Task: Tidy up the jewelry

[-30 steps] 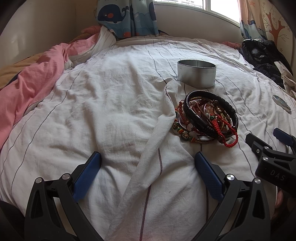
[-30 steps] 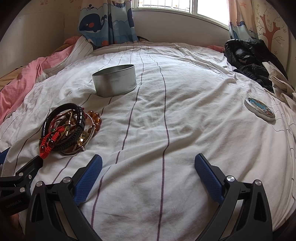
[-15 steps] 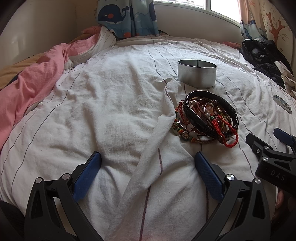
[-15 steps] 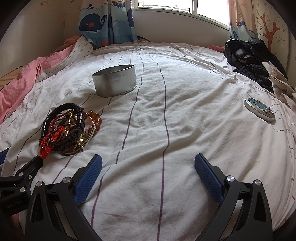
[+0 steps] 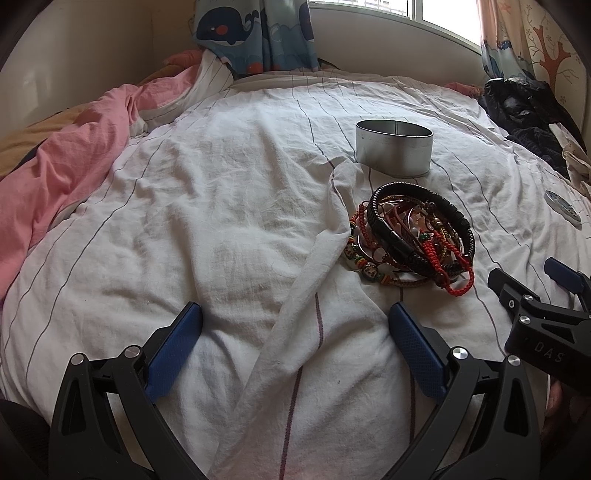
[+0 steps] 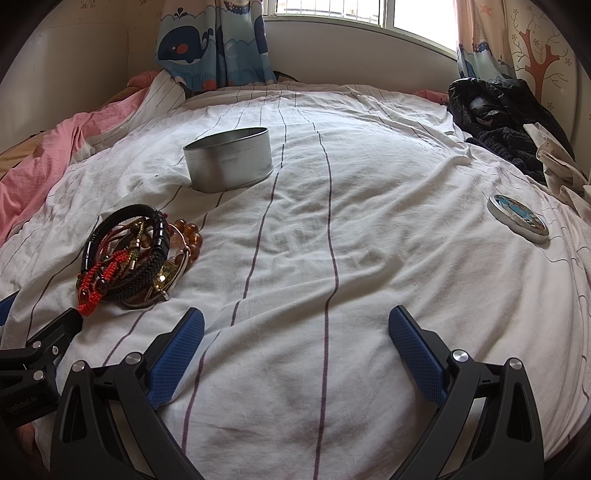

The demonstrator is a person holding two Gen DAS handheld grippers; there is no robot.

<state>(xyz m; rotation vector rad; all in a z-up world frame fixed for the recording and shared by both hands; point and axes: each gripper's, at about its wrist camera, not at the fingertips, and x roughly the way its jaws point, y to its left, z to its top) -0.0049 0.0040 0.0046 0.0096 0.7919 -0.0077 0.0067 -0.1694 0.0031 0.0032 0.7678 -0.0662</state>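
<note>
We hold the left gripper point(image 5: 295, 343) and right gripper point(image 6: 295, 343) wide open and empty. The tangled bracelets point(image 5: 412, 242) lie just in front of the tin point(image 5: 394, 151); lifting one could drag the others out.

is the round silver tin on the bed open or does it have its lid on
Open. The round silver metal tin stands upright with a bare rim; the round picture lid lies apart on the striped white sheet.

Your two wrist cameras are looking low across the bed point(image 5: 229, 229) toward the window point(image 6: 332, 7), both sharing the tin point(image 5: 393, 147) and bracelets point(image 6: 129, 254).
</note>
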